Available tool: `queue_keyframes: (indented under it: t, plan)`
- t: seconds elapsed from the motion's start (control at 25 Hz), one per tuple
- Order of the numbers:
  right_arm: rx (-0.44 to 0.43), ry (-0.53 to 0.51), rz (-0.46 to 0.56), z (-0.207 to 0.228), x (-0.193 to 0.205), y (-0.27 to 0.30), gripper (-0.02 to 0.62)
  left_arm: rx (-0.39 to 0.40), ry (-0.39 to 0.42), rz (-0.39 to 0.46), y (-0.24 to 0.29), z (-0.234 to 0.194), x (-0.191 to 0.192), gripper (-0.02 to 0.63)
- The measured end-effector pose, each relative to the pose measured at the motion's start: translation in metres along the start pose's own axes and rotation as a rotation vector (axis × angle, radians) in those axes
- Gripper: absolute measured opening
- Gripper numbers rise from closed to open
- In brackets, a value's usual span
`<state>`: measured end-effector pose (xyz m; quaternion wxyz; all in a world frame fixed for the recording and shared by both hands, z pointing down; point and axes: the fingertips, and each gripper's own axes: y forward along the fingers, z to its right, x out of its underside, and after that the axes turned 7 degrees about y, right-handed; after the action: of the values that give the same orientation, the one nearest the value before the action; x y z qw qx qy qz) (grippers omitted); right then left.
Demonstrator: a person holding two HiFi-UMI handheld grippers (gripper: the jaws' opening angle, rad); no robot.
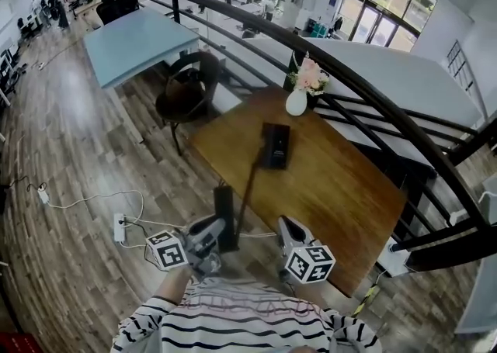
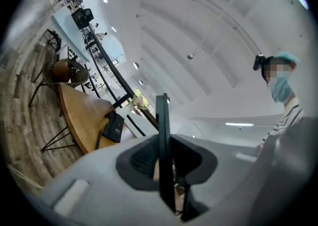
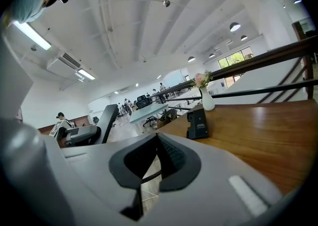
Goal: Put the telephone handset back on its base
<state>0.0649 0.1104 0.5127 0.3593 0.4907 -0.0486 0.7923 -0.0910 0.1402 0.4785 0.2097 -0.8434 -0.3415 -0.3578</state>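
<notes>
The black telephone base [image 1: 275, 146] lies in the middle of the brown wooden table [image 1: 342, 196]. A dark cord [image 1: 250, 185] runs from it down to the black handset [image 1: 224, 216], which stands upright off the table's near edge. My left gripper [image 1: 211, 237] is shut on the handset [image 2: 163, 140]; the base [image 2: 114, 126] shows far off to the left in that view. My right gripper [image 1: 291, 233] hangs beside it, jaws together with nothing in them. The right gripper view shows its pads [image 3: 171, 158] meeting, the base [image 3: 198, 123] ahead and the handset [image 3: 107, 120] at the left.
A white vase with pink flowers [image 1: 299, 95] stands at the table's far end against a dark metal railing [image 1: 373, 91]. A chair [image 1: 182, 99] sits left of the table. A power strip with cables [image 1: 119, 227] lies on the wooden floor.
</notes>
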Motion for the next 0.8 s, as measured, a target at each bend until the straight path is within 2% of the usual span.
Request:
queue_keyframes:
  t: [0.4, 0.6, 0.8]
  plan:
    - [0.111, 0.047, 0.063, -0.019, -0.011, 0.091, 0.0, 0.105, -0.038, -0.114, 0.01, -0.083, -0.058, 0.072]
    - [0.185, 0.082, 0.091, -0.017, -0.007, 0.101, 0.0, 0.173, -0.063, -0.18, 0.023, -0.101, -0.062, 0.072]
    - [0.228, 0.109, 0.092, -0.012, -0.003, 0.106, 0.0, 0.207, -0.087, -0.215, 0.035, -0.113, -0.061, 0.072]
